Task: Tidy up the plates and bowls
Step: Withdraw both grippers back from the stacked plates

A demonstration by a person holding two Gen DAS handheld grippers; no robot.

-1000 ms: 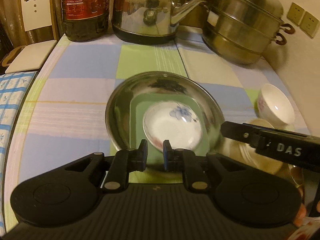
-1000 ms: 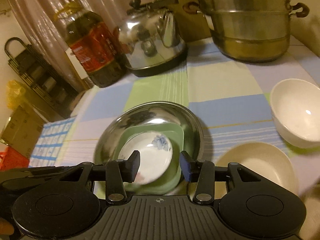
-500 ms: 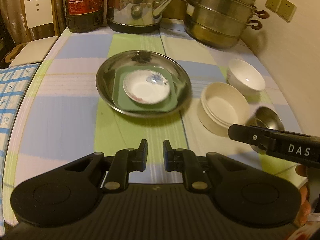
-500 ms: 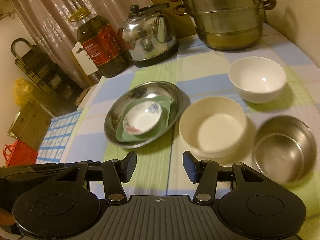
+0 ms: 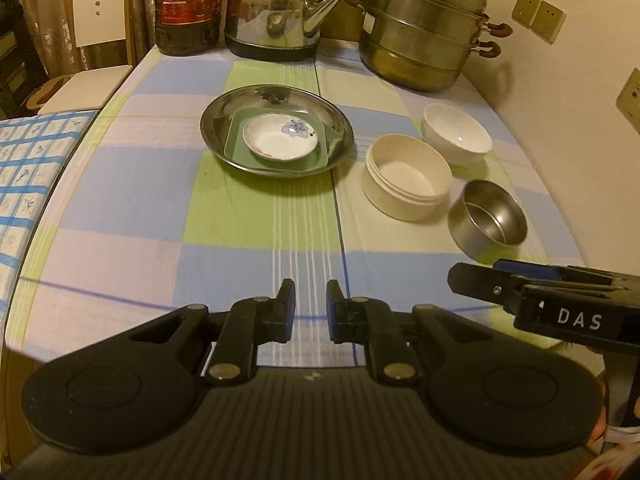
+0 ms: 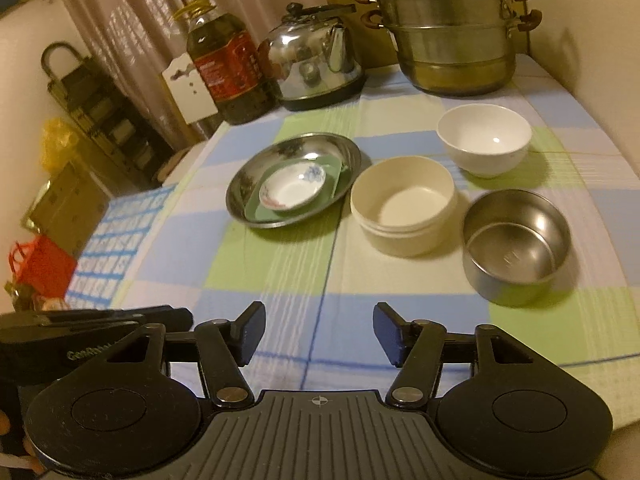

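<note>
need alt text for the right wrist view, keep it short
Three stacked dishes sit on a checked tablecloth: a small white floral saucer on a green square plate inside a round steel plate. To their right stand a cream plastic bowl, a white ceramic bowl and a steel bowl. The right tongs are opening, empty, in front.

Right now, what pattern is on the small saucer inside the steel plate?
White with a blue flower near its rim: saucer, clearest in the left wrist view.
</note>
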